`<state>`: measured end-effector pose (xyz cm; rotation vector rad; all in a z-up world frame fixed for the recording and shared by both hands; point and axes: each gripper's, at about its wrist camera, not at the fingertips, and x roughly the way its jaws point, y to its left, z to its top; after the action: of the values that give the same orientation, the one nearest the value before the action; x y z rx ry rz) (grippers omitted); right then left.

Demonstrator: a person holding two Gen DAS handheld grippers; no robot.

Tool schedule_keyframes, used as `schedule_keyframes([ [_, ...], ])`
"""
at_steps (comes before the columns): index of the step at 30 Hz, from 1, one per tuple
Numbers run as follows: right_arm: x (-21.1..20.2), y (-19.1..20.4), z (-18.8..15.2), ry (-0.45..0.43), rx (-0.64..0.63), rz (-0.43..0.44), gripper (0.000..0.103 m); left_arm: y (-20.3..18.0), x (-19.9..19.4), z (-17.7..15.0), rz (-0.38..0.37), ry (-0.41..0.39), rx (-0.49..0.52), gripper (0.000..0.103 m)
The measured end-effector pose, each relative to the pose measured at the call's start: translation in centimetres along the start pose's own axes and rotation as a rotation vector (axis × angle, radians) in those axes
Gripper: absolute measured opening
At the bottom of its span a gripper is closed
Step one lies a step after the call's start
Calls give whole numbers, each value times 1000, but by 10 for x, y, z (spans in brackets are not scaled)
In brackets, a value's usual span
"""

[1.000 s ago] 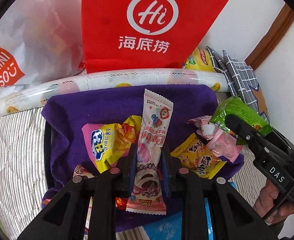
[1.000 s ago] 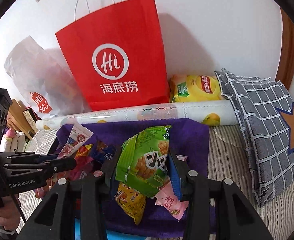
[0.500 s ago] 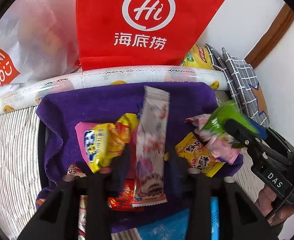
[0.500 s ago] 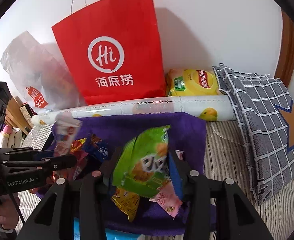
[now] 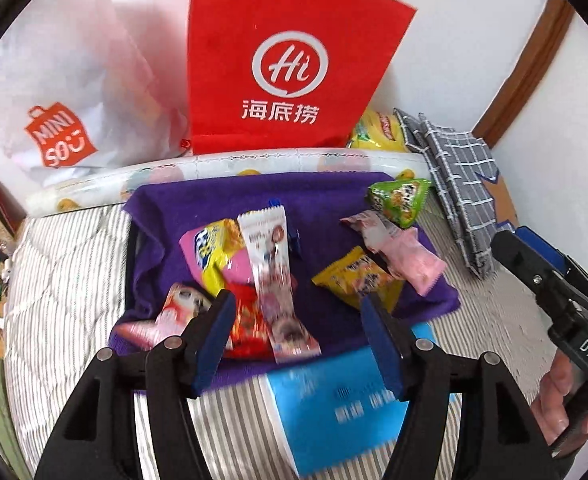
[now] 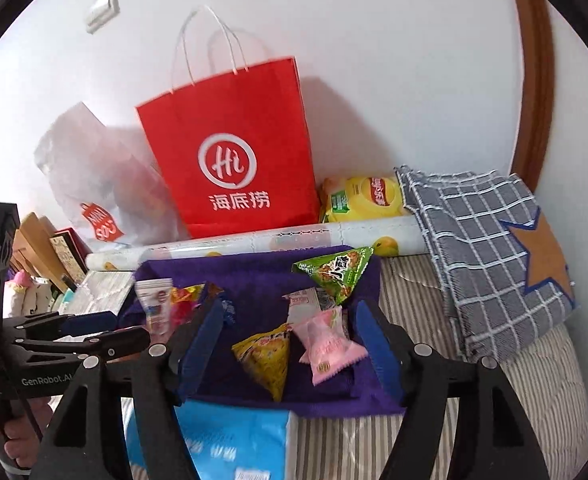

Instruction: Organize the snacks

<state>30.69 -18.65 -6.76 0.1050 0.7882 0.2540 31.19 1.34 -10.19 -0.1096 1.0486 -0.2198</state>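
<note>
Several snack packets lie on a purple towel point(image 5: 326, 200). A long white-and-pink wafer packet point(image 5: 271, 276) lies on the left pile beside a yellow-pink packet point(image 5: 213, 252). A green triangular packet point(image 5: 400, 200) rests at the towel's far right corner; it also shows in the right wrist view point(image 6: 338, 272). A yellow packet point(image 6: 267, 354) and a pink packet point(image 6: 326, 346) lie near it. My left gripper point(image 5: 298, 340) is open and empty over the towel's near edge. My right gripper point(image 6: 289, 344) is open and empty above the yellow and pink packets.
A red paper bag point(image 6: 229, 152) and a translucent white bag point(image 5: 65, 92) stand against the wall. A patterned roll point(image 6: 253, 242), a yellow chips bag point(image 6: 364, 196) and a checked cushion point(image 6: 486, 248) border the towel. A blue tissue pack point(image 5: 342, 404) lies at the near edge on the striped bedding point(image 5: 65, 288).
Both grippers opened and drew back. The left let go of the white-and-pink wafer packet, the right let go of the green packet; both now lie on the towel.
</note>
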Motion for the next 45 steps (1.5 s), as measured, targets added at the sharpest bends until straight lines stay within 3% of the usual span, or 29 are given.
schedule_keyframes([
  [6, -56, 10, -17, -23, -8, -20, 74, -13, -43, -31, 12, -49, 0, 75],
  [11, -96, 14, -38, -36, -4, -49, 74, -27, -83, -63, 33, -115, 3, 76],
  [13, -111, 15, -47, -46, -12, -79, 74, -34, -99, -76, 51, -159, 7, 85],
  [21, -175, 13, -90, -83, -6, -170, 74, -61, -154, -128, 95, -260, 52, 97],
  [26, -206, 12, -112, -102, 2, -161, 74, -78, -171, -155, 110, -294, 77, 98],
  [28, -216, 13, -120, -119, -2, -164, 79, -82, -177, -166, 108, -308, 71, 98],
  [30, -227, 15, -130, -140, -15, -189, 92, -86, -180, -175, 104, -310, 71, 98],
  [34, -241, 16, -140, -171, -17, -201, 97, -88, -186, -188, 139, -326, 65, 98],
  [45, -255, 14, -149, -192, 16, -205, 99, -84, -199, -203, 142, -351, 35, 99],
])
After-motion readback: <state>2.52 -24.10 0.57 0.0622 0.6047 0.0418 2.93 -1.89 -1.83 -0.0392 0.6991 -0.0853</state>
